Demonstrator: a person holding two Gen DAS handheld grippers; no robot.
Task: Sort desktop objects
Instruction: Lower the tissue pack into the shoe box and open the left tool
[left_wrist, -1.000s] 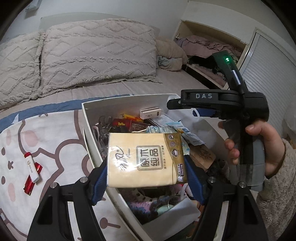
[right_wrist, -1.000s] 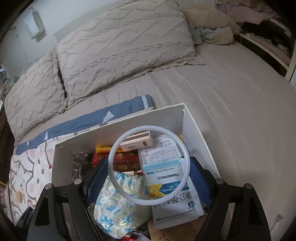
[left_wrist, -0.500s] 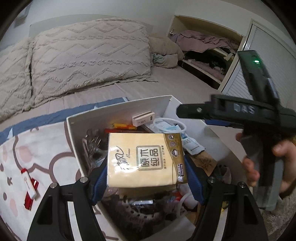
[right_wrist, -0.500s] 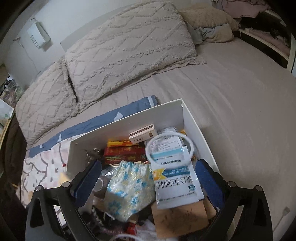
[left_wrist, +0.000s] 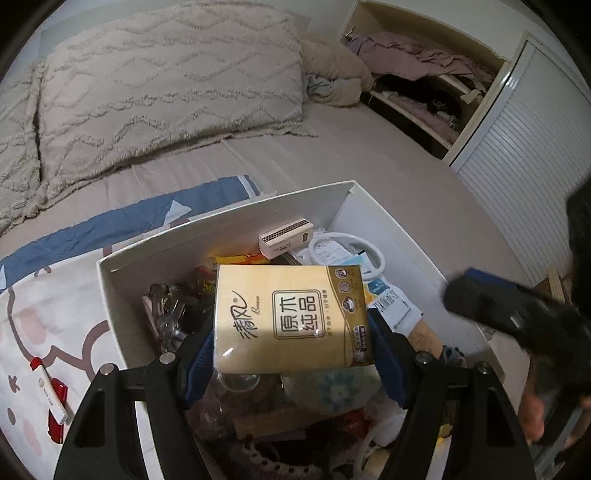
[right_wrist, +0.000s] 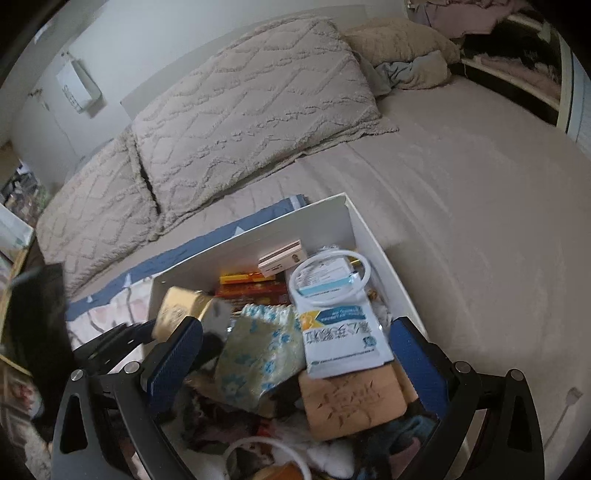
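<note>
Many objects crowd the white box (left_wrist: 229, 236) under my left gripper (left_wrist: 291, 350), which clamps the tissue pack (left_wrist: 291, 317); my right gripper (right_wrist: 291, 354) hangs wide open and empty above the white ring (right_wrist: 328, 280), with bare bed sheet (right_wrist: 480, 221) beyond the box's right wall.

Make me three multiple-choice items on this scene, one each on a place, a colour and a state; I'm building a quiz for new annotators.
1. Where does the white ring lie?
A. in the white box
B. on the pillow
C. on the floor

2. What colour is the tissue pack?
A. green
B. yellow-tan
C. black

3. What state is the right gripper in?
A. shut on the ring
B. shut on a pen
C. open, holding nothing

Answers: 1 A, the ring rests on packets inside the box. 2 B, its wrapper is yellow-tan between the left gripper pads. 3 C, its blue pads stand wide apart over the clutter.
</note>
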